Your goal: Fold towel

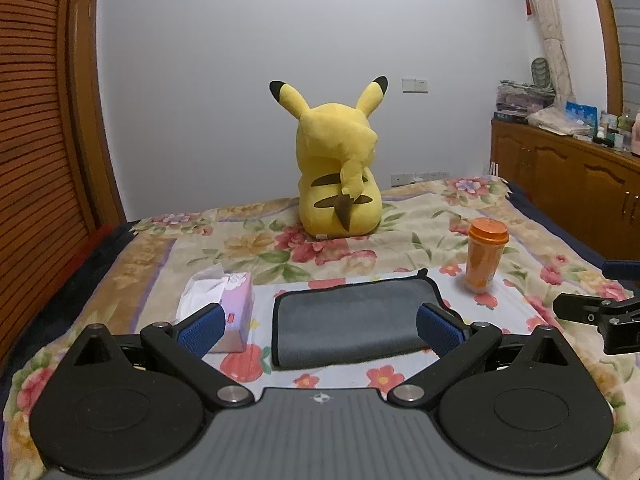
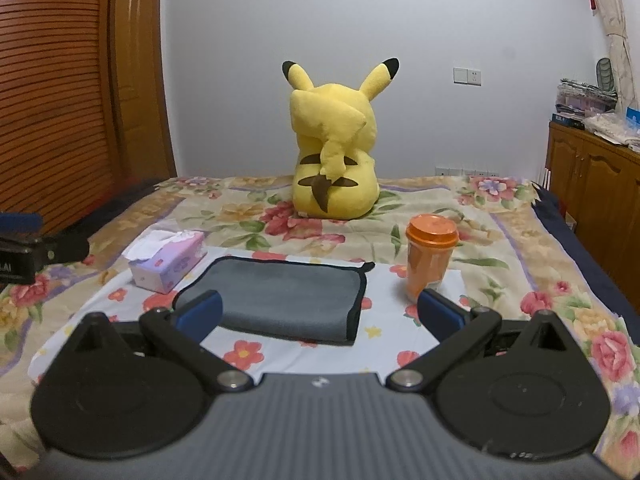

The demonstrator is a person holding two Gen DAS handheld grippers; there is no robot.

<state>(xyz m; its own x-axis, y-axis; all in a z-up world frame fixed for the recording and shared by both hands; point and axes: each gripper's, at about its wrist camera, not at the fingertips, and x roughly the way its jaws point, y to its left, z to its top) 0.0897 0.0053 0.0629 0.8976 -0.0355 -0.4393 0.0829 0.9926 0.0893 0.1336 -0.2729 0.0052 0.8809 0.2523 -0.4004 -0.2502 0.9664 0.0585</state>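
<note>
A grey towel point(image 1: 348, 320) with a dark edge lies folded into a flat rectangle on the floral bedspread point(image 1: 420, 208); it also shows in the right wrist view point(image 2: 280, 300). My left gripper point(image 1: 320, 330) is open and empty, just in front of the towel, its blue pads point(image 1: 202, 328) to either side of it. My right gripper point(image 2: 320, 316) is open and empty, near the towel's right front corner. The right gripper shows at the right edge of the left wrist view point(image 1: 600, 312).
A pink tissue box point(image 1: 228, 308) stands left of the towel. An orange lidded cup point(image 1: 484, 256) stands to its right. A yellow plush toy point(image 1: 338, 172) sits further back. A wooden cabinet point(image 1: 568, 176) is on the right, a slatted wardrobe point(image 1: 40, 160) on the left.
</note>
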